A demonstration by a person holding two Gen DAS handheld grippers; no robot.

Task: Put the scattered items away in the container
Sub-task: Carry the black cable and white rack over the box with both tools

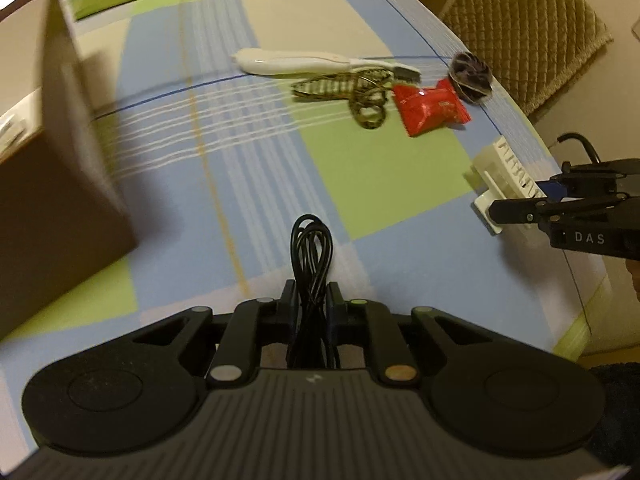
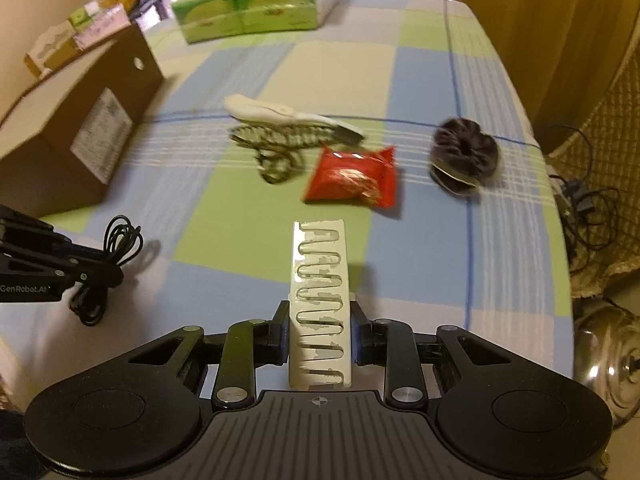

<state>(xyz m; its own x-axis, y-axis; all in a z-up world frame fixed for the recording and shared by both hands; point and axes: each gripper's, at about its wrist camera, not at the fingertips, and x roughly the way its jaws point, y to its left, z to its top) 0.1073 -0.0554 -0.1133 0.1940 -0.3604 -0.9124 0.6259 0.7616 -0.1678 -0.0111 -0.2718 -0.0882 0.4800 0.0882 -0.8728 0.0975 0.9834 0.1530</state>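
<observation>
Left gripper (image 1: pixel 311 300) pinching one coiled black cable (image 1: pixel 312 256), right gripper (image 2: pixel 320 320) clamping one white plastic strip (image 2: pixel 320 304), both above checked cloth (image 2: pixel 420 80), one brown cardboard box (image 2: pixel 80 128) left, four loose items: white brush (image 2: pixel 288 118), patterned cord (image 2: pixel 272 144), red packet (image 2: pixel 352 176), dark scrunchie (image 2: pixel 464 156), floor cables (image 2: pixel 588 208) only in right view.

A coiled black cable (image 1: pixel 312 256) sits pinched in the left gripper (image 1: pixel 311 300), lifted above the cloth. A white plastic clip strip (image 2: pixel 320 304) stands clamped in the right gripper (image 2: pixel 320 332). Ahead of both lie a white brush (image 2: pixel 288 118), a patterned cord (image 2: pixel 272 146), a red snack packet (image 2: pixel 354 178) and a dark scrunchie (image 2: pixel 464 154). The brown cardboard box (image 2: pixel 76 132) stands open, left of them.
</observation>
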